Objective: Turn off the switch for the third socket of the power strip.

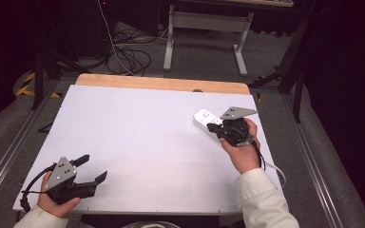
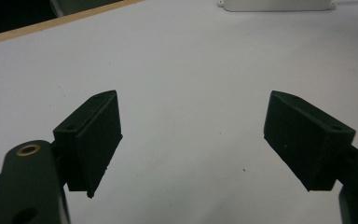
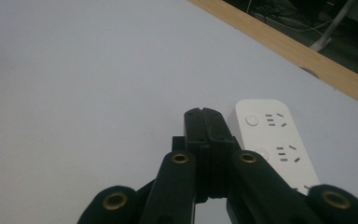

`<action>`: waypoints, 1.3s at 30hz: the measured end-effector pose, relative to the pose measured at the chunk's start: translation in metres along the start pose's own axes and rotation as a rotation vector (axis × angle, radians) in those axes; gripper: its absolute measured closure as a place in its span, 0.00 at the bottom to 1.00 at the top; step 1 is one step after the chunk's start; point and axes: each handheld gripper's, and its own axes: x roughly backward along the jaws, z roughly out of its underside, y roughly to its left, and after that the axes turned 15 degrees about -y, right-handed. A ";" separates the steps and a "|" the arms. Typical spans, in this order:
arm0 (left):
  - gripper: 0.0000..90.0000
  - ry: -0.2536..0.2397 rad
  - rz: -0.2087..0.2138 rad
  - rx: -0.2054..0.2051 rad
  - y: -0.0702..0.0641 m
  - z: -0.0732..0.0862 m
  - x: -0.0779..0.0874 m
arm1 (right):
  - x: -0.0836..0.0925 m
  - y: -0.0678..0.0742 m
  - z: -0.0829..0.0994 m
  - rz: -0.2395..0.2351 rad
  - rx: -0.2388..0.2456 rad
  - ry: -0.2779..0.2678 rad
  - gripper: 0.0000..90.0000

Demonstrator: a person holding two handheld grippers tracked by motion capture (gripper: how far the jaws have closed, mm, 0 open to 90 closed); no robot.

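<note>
A white power strip (image 1: 204,120) lies on the white table top (image 1: 142,137) at the right. My right gripper (image 1: 210,127) hovers over its near half, jaws shut with nothing between them. In the right gripper view the closed gripper (image 3: 203,113) points past the left side of the power strip (image 3: 275,140), whose round buttons and sockets face up. My left gripper (image 1: 91,169) rests at the table's near left corner, jaws wide open and empty. The left gripper view has the open gripper (image 2: 193,135) over bare table, with the power strip (image 2: 275,4) at the top edge.
A wooden strip (image 1: 161,83) borders the table's far edge. Beyond it stand a grey metal frame (image 1: 204,33) and loose cables (image 1: 128,54) on the floor. A white cord (image 1: 276,171) trails off the table's right side by the right sleeve.
</note>
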 end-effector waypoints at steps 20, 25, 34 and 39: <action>0.22 0.003 -0.020 0.002 0.000 0.001 0.005 | -0.051 -0.039 0.022 0.122 -0.038 0.103 1.00; 0.22 0.003 -0.019 0.003 0.000 0.001 0.005 | -0.058 -0.043 0.025 0.135 -0.040 0.122 1.00; 0.22 0.004 -0.020 0.001 0.001 0.001 0.005 | -0.066 -0.051 0.033 0.165 -0.059 0.155 1.00; 0.22 0.004 -0.021 0.003 0.001 0.001 0.004 | -0.070 -0.054 0.037 0.172 -0.069 0.170 1.00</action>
